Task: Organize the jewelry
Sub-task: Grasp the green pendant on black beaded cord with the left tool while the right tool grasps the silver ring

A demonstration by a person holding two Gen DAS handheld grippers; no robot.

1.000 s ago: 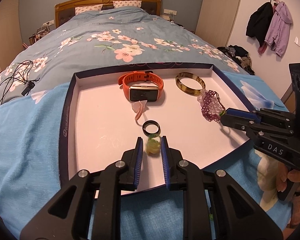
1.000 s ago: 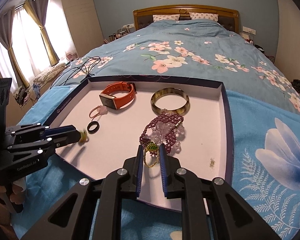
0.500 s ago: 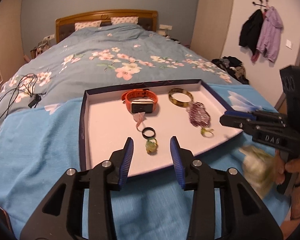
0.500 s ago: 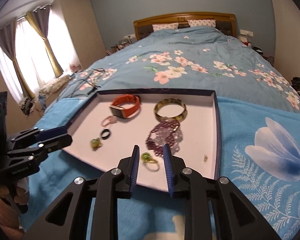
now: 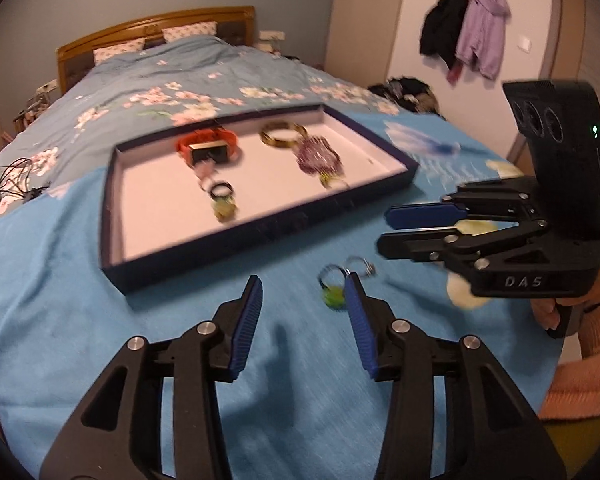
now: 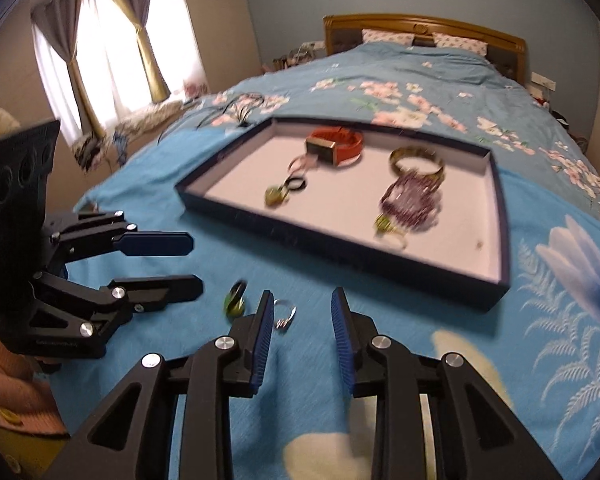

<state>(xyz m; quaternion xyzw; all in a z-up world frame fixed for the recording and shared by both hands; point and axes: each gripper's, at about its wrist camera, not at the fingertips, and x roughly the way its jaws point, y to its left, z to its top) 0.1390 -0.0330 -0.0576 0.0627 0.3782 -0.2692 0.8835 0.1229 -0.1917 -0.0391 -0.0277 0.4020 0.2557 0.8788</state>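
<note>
Beside left claw (image 5: 304, 296): green ring (image 5: 334, 296); silver ring (image 5: 362, 266).

tray (image 5: 260, 229) 1 | watch (image 5: 210, 148) 1 | bangle (image 5: 282, 139) 1 | beaded bracelet (image 5: 318, 156) 1 | rings (image 5: 221, 190) 6

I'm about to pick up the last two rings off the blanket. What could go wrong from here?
1. The green-stone ring and silver ring lie close together on the soft blanket; the open left gripper might nudge one while grabbing the other.
2. The right gripper hovers nearby; the two could collide.
</note>
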